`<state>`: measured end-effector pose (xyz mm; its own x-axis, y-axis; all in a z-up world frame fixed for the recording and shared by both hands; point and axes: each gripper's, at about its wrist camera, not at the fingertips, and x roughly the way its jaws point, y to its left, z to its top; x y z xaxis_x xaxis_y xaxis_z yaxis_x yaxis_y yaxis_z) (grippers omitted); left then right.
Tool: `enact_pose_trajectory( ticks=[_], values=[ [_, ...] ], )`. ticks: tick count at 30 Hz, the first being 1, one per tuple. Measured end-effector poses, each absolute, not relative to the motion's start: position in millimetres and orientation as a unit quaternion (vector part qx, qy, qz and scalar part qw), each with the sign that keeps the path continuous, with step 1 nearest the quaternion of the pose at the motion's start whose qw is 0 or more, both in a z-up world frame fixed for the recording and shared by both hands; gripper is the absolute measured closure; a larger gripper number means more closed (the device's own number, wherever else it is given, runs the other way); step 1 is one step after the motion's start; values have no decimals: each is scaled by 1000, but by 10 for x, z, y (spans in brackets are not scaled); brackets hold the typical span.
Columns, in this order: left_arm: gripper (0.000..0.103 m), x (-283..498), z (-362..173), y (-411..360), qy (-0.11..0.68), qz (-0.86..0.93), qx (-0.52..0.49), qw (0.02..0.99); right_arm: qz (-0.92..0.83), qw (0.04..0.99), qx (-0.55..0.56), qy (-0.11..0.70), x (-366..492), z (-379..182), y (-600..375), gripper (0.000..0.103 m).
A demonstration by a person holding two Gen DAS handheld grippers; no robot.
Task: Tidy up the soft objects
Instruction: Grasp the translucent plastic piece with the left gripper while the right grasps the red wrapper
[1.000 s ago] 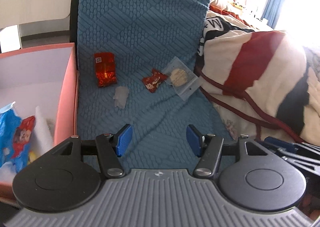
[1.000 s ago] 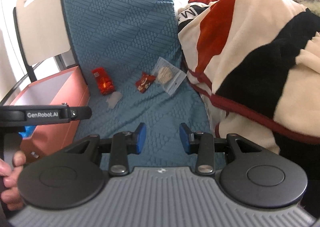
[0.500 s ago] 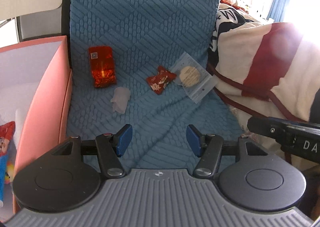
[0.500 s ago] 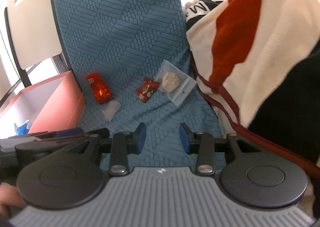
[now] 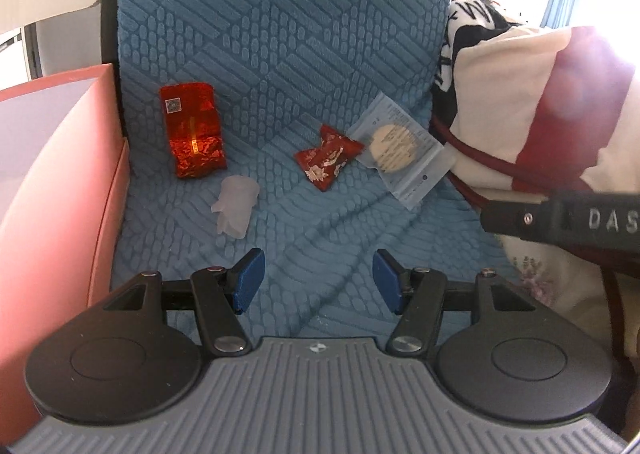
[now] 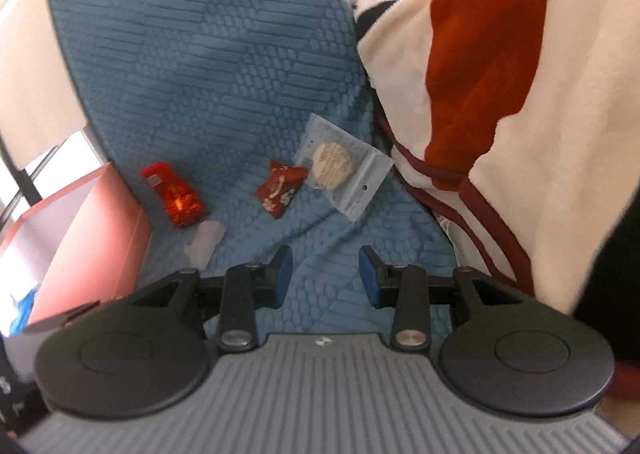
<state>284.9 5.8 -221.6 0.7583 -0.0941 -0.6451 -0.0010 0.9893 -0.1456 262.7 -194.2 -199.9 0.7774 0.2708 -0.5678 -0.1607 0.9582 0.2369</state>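
Observation:
On the blue textured cloth [image 5: 304,54] lie a shiny red foil packet [image 5: 193,129], a small translucent white soft piece [image 5: 236,206], a red candy wrapper [image 5: 326,160] and a clear bag with a round biscuit [image 5: 400,150]. My left gripper [image 5: 316,280] is open and empty, just short of the white piece. My right gripper [image 6: 325,273] is open and empty, short of the candy wrapper [image 6: 280,186] and the biscuit bag [image 6: 340,166]. The foil packet [image 6: 176,196] and the white piece [image 6: 204,242] lie to its left.
A pink box [image 5: 52,190] stands against the cloth's left edge; it also shows in the right wrist view [image 6: 80,226]. A red, cream and black blanket [image 6: 500,74] is piled along the right. The right gripper's body [image 5: 560,218] reaches in from the right of the left wrist view.
Both grippers have moved forward toward the objects on the cloth. The left one has also shifted right, away from the pink box. Both have stayed open.

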Motion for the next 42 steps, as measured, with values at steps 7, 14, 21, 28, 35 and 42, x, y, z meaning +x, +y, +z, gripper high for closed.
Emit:
enact_pose_trajectory(
  ticks=[7, 14, 21, 28, 35, 42],
  values=[
    [37, 3100, -2340, 69, 361, -13, -71, 930, 119, 932, 92, 331, 2949, -2083, -1866, 63],
    [37, 3302, -2429, 88, 362, 6, -62, 930, 130, 928, 76, 341, 3243, -2161, -1749, 63],
    [37, 3411, -2491, 125, 360, 22, -61, 931, 155, 920, 85, 349, 3486, -2235, -1718, 63],
    [37, 3487, -2537, 169, 351, 48, -43, 934, 181, 908, 109, 362, 3741, -2294, -1568, 62],
    [37, 3615, -2578, 218, 331, 90, -11, 939, 204, 896, 123, 376, 3977, -2381, -1383, 48],
    [38, 3795, -2669, 221, 343, 93, -5, 935, 210, 892, 132, 378, 4184, -2443, -1271, 47]
  ],
)
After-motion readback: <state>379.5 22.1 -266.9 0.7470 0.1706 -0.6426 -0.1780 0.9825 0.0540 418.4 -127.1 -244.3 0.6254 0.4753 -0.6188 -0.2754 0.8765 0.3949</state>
